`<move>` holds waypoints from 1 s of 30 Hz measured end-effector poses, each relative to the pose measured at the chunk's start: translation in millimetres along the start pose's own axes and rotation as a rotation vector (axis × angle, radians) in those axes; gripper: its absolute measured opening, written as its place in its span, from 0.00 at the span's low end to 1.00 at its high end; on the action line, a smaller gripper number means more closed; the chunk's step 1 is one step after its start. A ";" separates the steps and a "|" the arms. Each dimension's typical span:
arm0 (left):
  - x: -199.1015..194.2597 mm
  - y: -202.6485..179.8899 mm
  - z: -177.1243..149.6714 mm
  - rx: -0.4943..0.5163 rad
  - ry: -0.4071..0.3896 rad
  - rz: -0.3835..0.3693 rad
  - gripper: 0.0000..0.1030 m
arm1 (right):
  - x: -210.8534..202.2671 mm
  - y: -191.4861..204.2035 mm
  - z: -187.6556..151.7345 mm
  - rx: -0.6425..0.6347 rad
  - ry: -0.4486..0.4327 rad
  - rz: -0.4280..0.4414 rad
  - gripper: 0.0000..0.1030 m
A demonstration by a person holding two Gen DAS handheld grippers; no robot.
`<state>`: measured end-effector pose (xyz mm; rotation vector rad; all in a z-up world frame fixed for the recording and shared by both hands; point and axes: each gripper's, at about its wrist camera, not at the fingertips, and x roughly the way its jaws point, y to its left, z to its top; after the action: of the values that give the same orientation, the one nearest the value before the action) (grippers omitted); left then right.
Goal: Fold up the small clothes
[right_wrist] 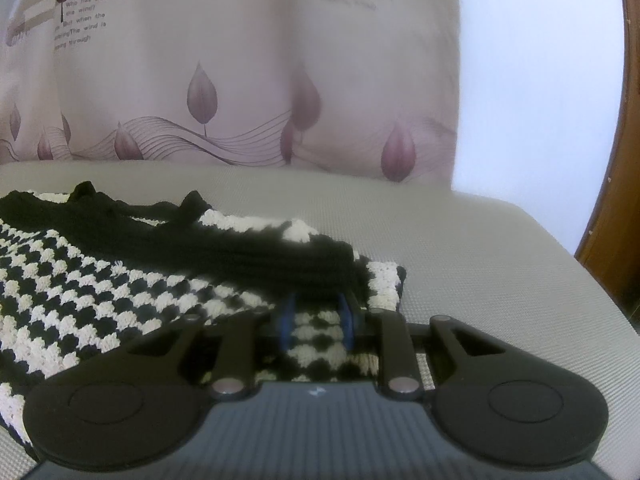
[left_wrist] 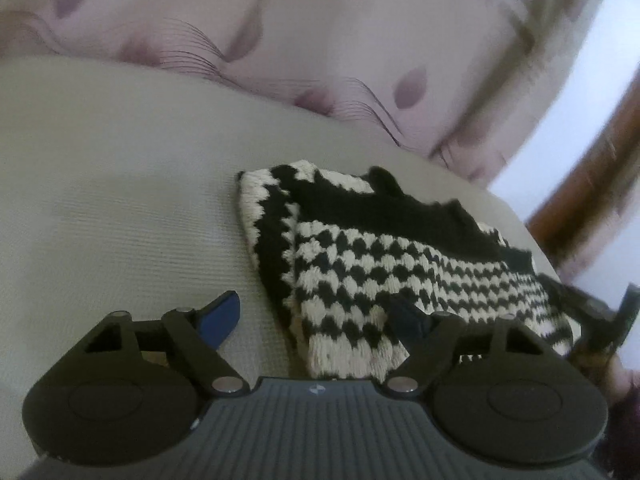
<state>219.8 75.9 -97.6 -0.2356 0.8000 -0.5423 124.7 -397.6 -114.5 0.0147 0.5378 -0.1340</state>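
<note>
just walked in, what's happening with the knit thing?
A person with two handheld grippers is folding a small black-and-white knitted garment on a grey cushion. The left gripper is open at the garment's near left corner, one finger on the bare cushion, the other on the knit. The right gripper has its fingers close together around the garment's right edge; whether it is actually pinching it is unclear. A leaf-print curtain hangs behind.

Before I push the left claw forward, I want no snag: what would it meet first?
Probably the knitted garment: the open left claw straddles its near-left corner, one finger over the grey cushion. Depth is unclear.
</note>
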 end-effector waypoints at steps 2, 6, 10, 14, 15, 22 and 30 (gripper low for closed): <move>7.5 2.5 5.0 0.012 0.007 -0.019 0.67 | 0.0 0.0 0.0 0.000 0.000 -0.001 0.24; 17.4 16.3 7.0 -0.023 0.003 -0.051 0.26 | -0.4 3.5 -0.1 -0.014 -0.004 -0.016 0.31; 17.0 22.1 1.1 -0.115 -0.035 -0.068 0.18 | -1.2 1.2 -0.4 0.015 -0.012 -0.096 0.70; 7.0 -5.0 1.4 -0.153 -0.092 -0.052 0.15 | -0.7 -15.2 -1.1 0.099 -0.009 -0.050 0.75; 3.1 -13.6 5.1 -0.153 -0.103 -0.051 0.15 | -1.8 -15.9 -1.4 0.102 -0.016 -0.047 0.76; -10.7 -89.0 26.8 -0.137 -0.129 -0.056 0.15 | -17.2 -12.3 -3.7 0.080 -0.111 -0.022 0.91; 18.3 -162.8 11.3 -0.176 -0.107 -0.152 0.15 | -32.0 -32.3 -7.1 0.202 -0.189 0.043 0.91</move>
<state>178.2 -70.7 -36.4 -0.4872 0.7295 -0.5977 89.6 -425.4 -103.5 0.2081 0.3337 -0.1459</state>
